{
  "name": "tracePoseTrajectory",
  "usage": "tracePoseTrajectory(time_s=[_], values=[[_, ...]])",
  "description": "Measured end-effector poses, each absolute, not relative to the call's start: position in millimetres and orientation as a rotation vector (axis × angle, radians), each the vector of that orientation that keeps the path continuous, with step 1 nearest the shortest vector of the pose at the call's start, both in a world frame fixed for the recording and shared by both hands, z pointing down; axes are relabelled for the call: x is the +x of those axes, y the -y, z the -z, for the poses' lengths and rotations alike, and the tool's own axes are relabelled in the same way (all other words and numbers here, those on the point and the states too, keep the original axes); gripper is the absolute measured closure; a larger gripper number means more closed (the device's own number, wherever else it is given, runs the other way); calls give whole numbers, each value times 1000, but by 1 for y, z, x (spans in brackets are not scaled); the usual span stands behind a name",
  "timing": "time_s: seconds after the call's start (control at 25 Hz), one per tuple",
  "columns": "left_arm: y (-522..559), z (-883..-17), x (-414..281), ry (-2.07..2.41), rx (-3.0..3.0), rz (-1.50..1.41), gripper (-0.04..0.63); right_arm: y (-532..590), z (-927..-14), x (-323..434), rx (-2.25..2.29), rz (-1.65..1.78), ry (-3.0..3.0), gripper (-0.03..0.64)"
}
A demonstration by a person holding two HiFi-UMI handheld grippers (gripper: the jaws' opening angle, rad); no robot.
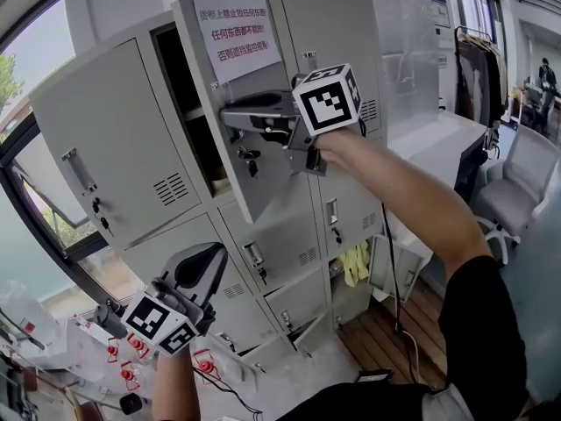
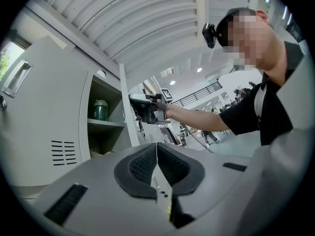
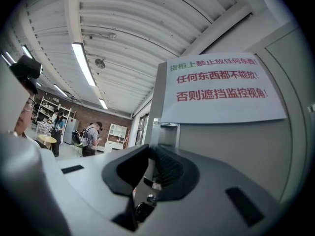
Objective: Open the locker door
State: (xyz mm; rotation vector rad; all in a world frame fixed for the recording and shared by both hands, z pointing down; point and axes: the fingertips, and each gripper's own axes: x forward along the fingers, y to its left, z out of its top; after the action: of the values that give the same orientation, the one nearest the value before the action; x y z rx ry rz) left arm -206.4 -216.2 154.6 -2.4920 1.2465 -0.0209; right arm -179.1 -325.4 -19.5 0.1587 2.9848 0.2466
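Locker door [image 1: 273, 181], upper row, middle column of the locker bank [image 1: 342, 33]: already swung well out from its compartment. In the head view it sits at abt 12 o'clock, free edge toward the camera. The dark opening is at its 9 o'clock.

A paper notice [image 1: 238, 38] w/ red print is stuck on the upper half of the outer face. Keys [image 1: 250, 158] hang from the lock just below the grip point.

Right gripper [image 1: 244, 117] has the door. In the right gripper view the jaws are narrowed onto the door's thin free edge by the latch, pads on either face, w/ the notice at 1 o'clock.

Left gripper [image 1: 207, 257] is low at 7 o'clock, well apart from the door. Its jaws are pressed together w/ nothing between them. From its own view the door is edge-on, w/ a shelf behind and a green jar [image 2: 100, 110] on it at 10 o'clock.

Handling, as a judgement: thin painted sheet steel, so prob. light and stiff, and it should swing freely on its hinges w/ little force.
- Paint is smooth, so pads could slide along the edge if the pull goes off the arc.
- Best hold is where it is now, on the free edge near the latch, far from the hinge side for leverage.
- Pull should follow the door's arc, not a straight line, or the grip will twist.
- Don't pinch the keys or the paper.

Task looks mostly done. Only a little more swing is left, if any.
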Motion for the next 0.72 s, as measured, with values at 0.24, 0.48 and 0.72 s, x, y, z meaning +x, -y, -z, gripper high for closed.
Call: tracePoseTrajectory(time_s=[0.24,0.48,0.72], values=[[221,-154,-200,-1287,-2482,45,577,320,19,-166,266,-240,-2970,561],[225,-154,-182,-1332,-2472,49,578,317,17,-138,345,-235,-2956,560],[227,-151,-165,-1365,-2451,43,578,316,16,-112,448,-220,-2935,557]])
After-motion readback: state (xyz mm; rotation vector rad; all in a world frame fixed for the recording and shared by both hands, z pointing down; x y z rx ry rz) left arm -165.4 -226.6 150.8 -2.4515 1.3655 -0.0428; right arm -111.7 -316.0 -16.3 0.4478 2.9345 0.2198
